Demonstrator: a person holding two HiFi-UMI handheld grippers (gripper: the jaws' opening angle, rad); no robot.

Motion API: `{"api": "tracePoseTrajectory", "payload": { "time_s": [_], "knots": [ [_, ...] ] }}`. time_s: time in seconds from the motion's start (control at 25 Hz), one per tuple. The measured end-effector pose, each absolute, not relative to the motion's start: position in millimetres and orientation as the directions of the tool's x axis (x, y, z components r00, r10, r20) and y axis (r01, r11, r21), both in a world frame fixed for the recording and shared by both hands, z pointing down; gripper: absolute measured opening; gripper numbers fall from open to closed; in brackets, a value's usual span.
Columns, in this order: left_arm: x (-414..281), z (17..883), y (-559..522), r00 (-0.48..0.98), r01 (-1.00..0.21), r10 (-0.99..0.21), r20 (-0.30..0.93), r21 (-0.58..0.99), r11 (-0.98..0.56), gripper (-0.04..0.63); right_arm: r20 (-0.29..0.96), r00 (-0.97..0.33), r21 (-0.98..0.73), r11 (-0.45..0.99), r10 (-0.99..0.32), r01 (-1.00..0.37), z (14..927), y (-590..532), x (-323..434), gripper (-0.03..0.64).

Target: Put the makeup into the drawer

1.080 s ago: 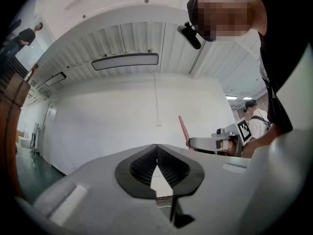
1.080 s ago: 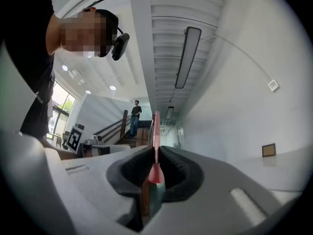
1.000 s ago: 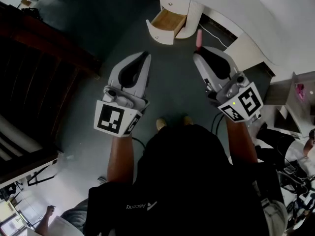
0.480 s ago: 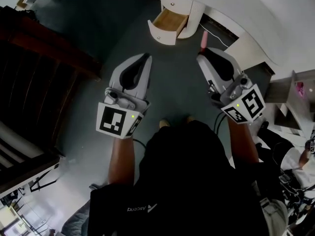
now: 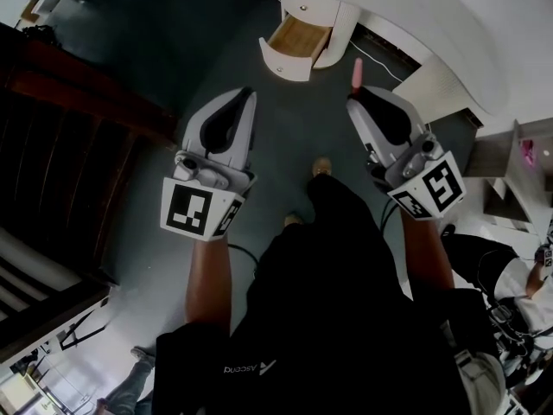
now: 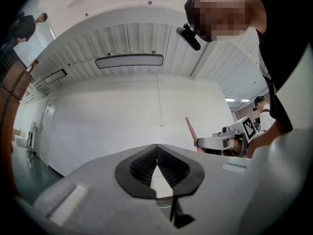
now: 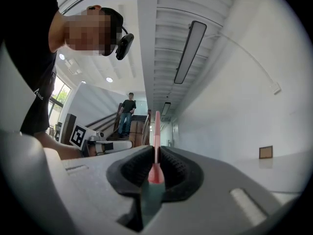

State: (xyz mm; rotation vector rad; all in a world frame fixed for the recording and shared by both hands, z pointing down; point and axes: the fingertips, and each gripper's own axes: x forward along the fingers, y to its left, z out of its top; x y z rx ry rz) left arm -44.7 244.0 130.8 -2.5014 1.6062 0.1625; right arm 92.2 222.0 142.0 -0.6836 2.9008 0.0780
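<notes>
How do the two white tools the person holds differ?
The right gripper clamps a pink makeup stick in its jaws; the left gripper has its jaws shut on nothing. The right gripper's marker cube shows a different black pattern from the left gripper's. Both are white and hand-held.

Looks like a big open hall in an office or lab building, kitted out as a recording space. Going by: wide dark grey floor (image 5: 173,67), tall curved white wall (image 5: 449,24), ribbed white ceiling panels (image 6: 127,38) with a long strip light (image 6: 129,60). Dark wooden staircase (image 7: 138,127) further back, with a person (image 7: 128,110) on the steps. Big window (image 7: 56,94) off to one side. Small white cabinet (image 5: 337,15) parked straight on the floor at its edge by the wall, drawer (image 5: 296,37) pulled open, so more staged set than real bedroom. Loose cable (image 5: 378,60) trailing nearby, cluttered desks (image 5: 518,171) at the right edge, another person (image 6: 261,112) standing about.
</notes>
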Motion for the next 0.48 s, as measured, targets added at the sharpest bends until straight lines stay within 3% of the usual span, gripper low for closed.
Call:
{"api": "tracePoseTrajectory", "payload": {
  "time_s": [0.48],
  "knots": [
    [-74,144,137,0.398,-0.917,-0.900,-0.175,-0.089,-0.388,0.011,-0.119,-0.896,0.106,0.892,-0.428,-0.440,165,113,64,0.051]
  ]
}}
